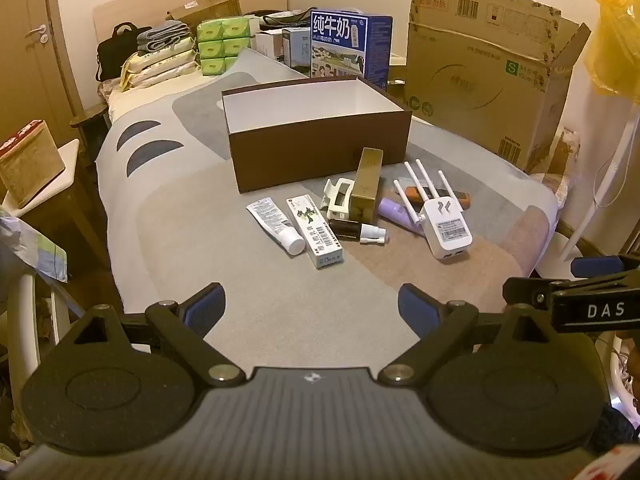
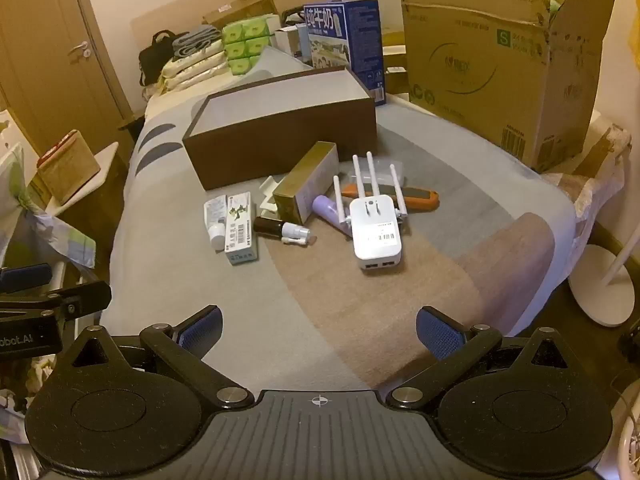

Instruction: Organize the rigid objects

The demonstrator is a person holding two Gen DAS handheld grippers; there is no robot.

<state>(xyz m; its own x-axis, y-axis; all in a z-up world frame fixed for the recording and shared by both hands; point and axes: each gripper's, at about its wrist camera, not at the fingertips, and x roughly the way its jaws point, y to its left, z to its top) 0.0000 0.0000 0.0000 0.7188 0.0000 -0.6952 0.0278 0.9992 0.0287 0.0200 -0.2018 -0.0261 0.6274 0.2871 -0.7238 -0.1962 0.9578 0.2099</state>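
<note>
Left gripper (image 1: 310,310) wide open, empty, right gripper (image 2: 318,332) seemingly likewise

both wrist views tilt down from near the bed's foot, probably, sharing the brown box (image 1: 316,136) (image 2: 276,128).

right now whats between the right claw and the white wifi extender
Nothing: in the right wrist view only bare bedspread lies between the open right claw and the wifi extender.

Bed (image 1: 248,288) with box (image 1: 320,160), scattered toiletries.
</note>
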